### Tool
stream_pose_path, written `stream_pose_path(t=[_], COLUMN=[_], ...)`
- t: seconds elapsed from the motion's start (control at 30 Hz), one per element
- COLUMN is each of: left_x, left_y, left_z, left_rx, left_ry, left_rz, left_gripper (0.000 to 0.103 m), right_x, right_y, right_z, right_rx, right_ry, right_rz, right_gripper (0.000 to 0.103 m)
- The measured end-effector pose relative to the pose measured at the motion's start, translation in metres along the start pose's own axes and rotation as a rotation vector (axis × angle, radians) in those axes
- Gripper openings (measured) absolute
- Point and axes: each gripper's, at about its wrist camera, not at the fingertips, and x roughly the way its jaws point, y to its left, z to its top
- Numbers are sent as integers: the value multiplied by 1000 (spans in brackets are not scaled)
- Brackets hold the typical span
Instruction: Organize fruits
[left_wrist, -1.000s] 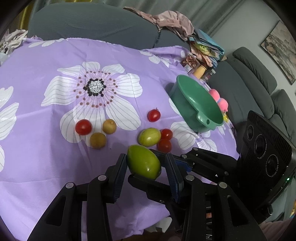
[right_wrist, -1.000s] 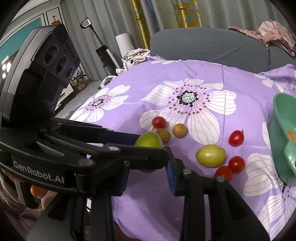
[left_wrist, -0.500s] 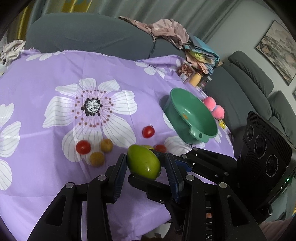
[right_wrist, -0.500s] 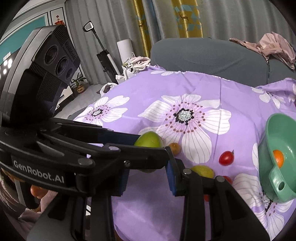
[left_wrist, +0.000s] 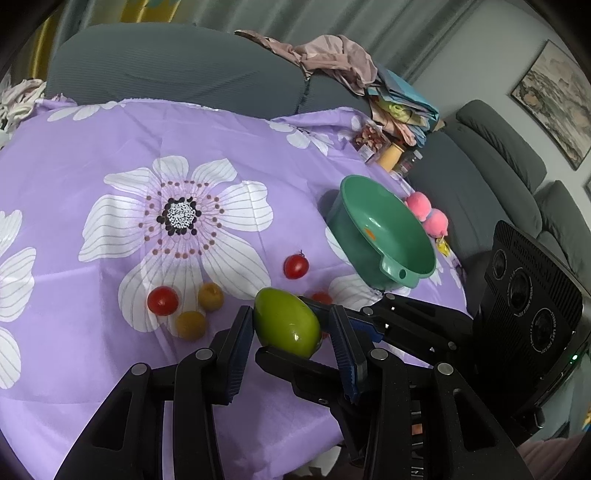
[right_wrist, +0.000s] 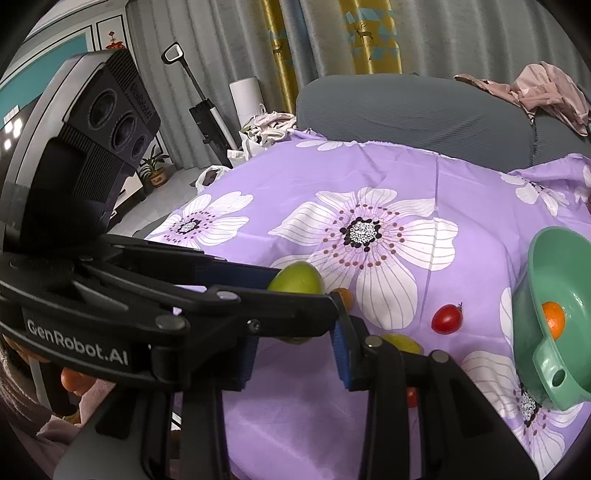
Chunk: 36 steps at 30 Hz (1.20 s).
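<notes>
A grey sofa (left_wrist: 192, 74) was seen along the far edge of the table, at twelve o'clock, with pinkish clothes (left_wrist: 332, 59) draped over its back, and a second grey sofa (left_wrist: 509, 162) stood at two o'clock beneath a framed picture (left_wrist: 554, 107) on a pale wall. In the right wrist view, grey curtains (right_wrist: 207, 55) with a yellow patterned panel (right_wrist: 280, 44) were hung at twelve o'clock. An upright vacuum cleaner (right_wrist: 203, 110), a white cylinder (right_wrist: 247, 99) and a small potted plant (right_wrist: 155, 166) were set on the grey tiled floor (right_wrist: 170, 188) at ten o'clock.

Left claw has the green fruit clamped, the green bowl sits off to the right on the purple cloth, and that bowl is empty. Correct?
Not quite: the bowl holds an orange fruit, as the right wrist view shows. The left claw does clamp the green fruit.
</notes>
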Motion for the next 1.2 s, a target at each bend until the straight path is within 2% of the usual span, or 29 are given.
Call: stream_pose_path(t=[0.67,0.8,1.03,1.2], left_x=[29,31,36,44], left_y=[-14,-19,-30,-13], left_z=[8,13,20,15], left_rx=[25,30,63,6], left_ry=[40,40,38,74], left_rz=[-32,-67,-62,-87], left_gripper=[41,40,39,39], right_x=[-5,-10,-19,-10], right_y=[-17,-20,-30,-34], right_z=[-6,-5,-3,-8], right_rx=[46,51,64,76], right_ry=[-2,-15,-43,-14], right_rz=[-35,-55,-68,-45], right_gripper=[36,36,35,34])
